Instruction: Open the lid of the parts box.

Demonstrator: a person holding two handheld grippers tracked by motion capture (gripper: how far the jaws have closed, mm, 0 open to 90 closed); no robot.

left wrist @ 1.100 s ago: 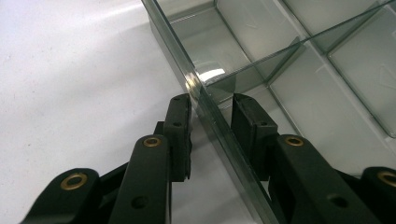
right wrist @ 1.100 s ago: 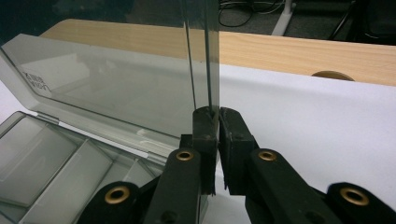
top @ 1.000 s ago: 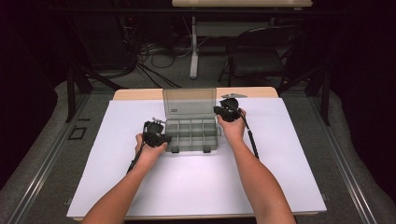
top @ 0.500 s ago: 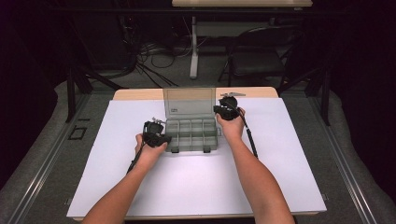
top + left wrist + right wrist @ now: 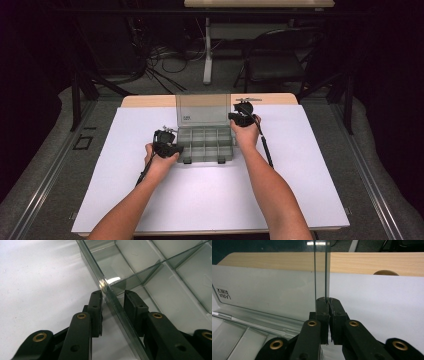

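Two claws at work on one clear plastic compartment box (image 5: pixel 206 143), which sits toward the far middle of the white table (image 5: pixel 300 190), its lid (image 5: pixel 202 111) standing upright at the back.

Left claw (image 5: pixel 172 149): at the box's near-left corner. In the left gripper view its jaws straddle the box's left side wall (image 5: pixel 110 297), one pad outside over the table, one inside the nearest compartment. The inner pad looks to sit against the wall; the outer one stands close beside it, contact hard to call. Counted as a grip on the box.

Right claw (image 5: pixel 235 117): up at the lid's right edge. In the right gripper view (image 5: pixel 327 301) the jaws are pinched nearly together on the thin edge of the lid, which rises straight up from between the pads. Lettering on the lid reads mirrored from this side.

Compartments (image 5: pixel 212 137) look empty. A bare wooden strip (image 5: pixel 150 100) runs along the table's far edge behind the box.
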